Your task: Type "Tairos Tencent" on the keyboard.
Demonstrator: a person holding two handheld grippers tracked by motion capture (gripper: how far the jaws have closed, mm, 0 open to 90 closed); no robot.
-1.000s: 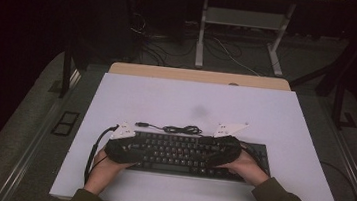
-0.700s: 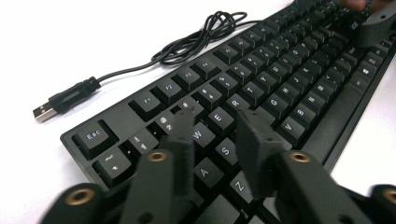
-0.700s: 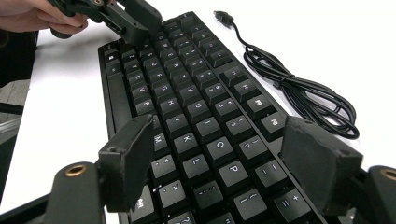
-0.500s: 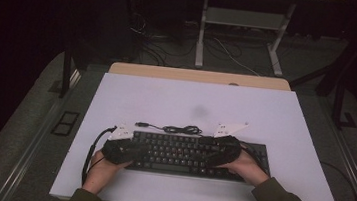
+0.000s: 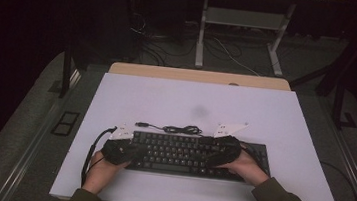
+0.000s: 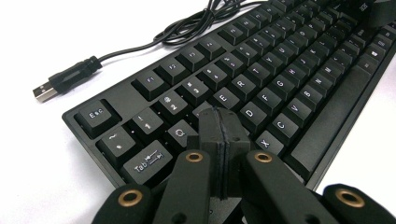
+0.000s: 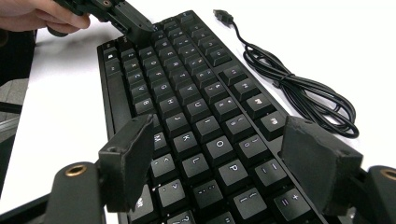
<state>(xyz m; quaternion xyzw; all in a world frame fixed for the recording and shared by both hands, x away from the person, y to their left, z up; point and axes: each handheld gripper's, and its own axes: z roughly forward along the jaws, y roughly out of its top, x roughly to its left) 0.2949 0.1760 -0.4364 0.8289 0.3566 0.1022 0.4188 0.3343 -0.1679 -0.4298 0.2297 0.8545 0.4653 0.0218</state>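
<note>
High view: the black keyboard [image 5: 186, 155] lies flat in the lower middle of the frame on the white tabletop [image 5: 265, 119], its long side running left to right, with its cable [image 5: 178, 129] bunched in a loose coil just above its top edge and the USB plug [image 5: 140, 124] lying free at the coil's left end.

The left tongs [image 5: 128, 151] sit over the keyboard's left end and the right tongs [image 5: 213, 157] over its right half.

In the left gripper view the left tongs [image 6: 220, 126] are clenched, pads pressed flat together with nothing between them after just closing, and their tip hovers at or on the keys near Q and W in the lower middle of the frame; whether it actually presses a key I cannot tell.

In the right gripper view the right tongs [image 7: 224, 163] stand released and wide, straddling the keys around K, O and P without touching them.

By its look the keyboard is a rigid plastic slab, moderately light, with a smooth case that could slide on the tabletop. The keycaps are loose-fitting and would pop off if pinched, so the safer hold is likely across the thin front and back edges of the case near an end. The cable is limp and will trail and snag.
</note>
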